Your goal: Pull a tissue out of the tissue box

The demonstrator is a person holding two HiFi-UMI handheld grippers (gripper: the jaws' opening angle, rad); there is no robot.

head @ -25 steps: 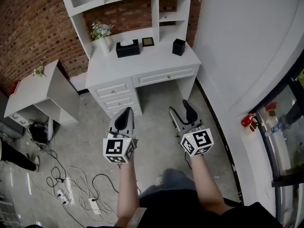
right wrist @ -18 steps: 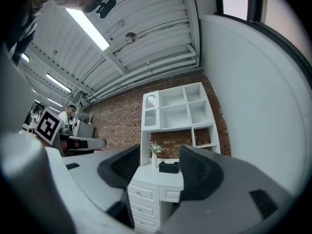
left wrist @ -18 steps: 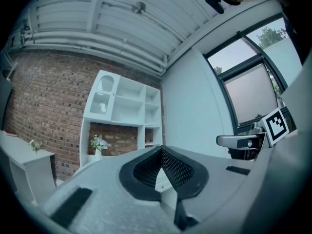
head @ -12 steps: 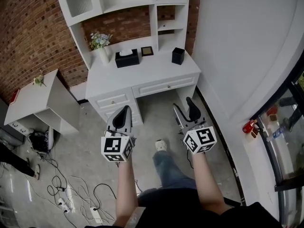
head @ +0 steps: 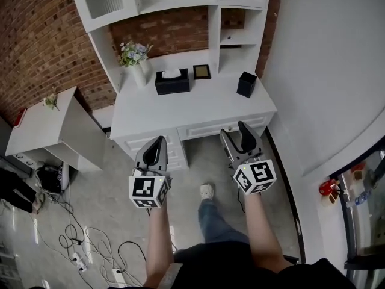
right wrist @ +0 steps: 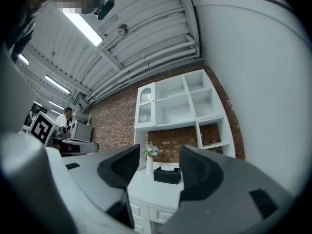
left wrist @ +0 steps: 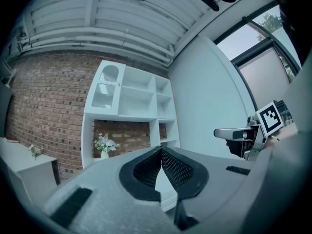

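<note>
Black tissue box (head: 172, 83), white tissue (head: 171, 73) poking up, sits on the white worktop (head: 198, 110) between flower vase (head: 139, 74) and picture frame (head: 201, 71). Left claw (head: 157, 144) is pinched together, empty; right claw (head: 234, 134) is spread, empty; both hang well apart from the box.

Head view: bright, even indoor light, sharp throughout; white desk (head: 198, 110) near blown out, soft shadow beneath it on floor (head: 108, 191); wide-angle bend at edges

Left gripper view: dim, bluish cast, daylight from window (left wrist: 248, 48) upper right; left gripper (left wrist: 161, 151) close to lens, blurred, grainy

Right gripper view: warmer, brighter, ceiling strip lights (right wrist: 83, 27) glaring; right gripper (right wrist: 157, 164) soft, out of focus, shelves (right wrist: 185, 101) behind sharp

Both gripper views: strong fisheye curve, dark vignette round rim
</note>
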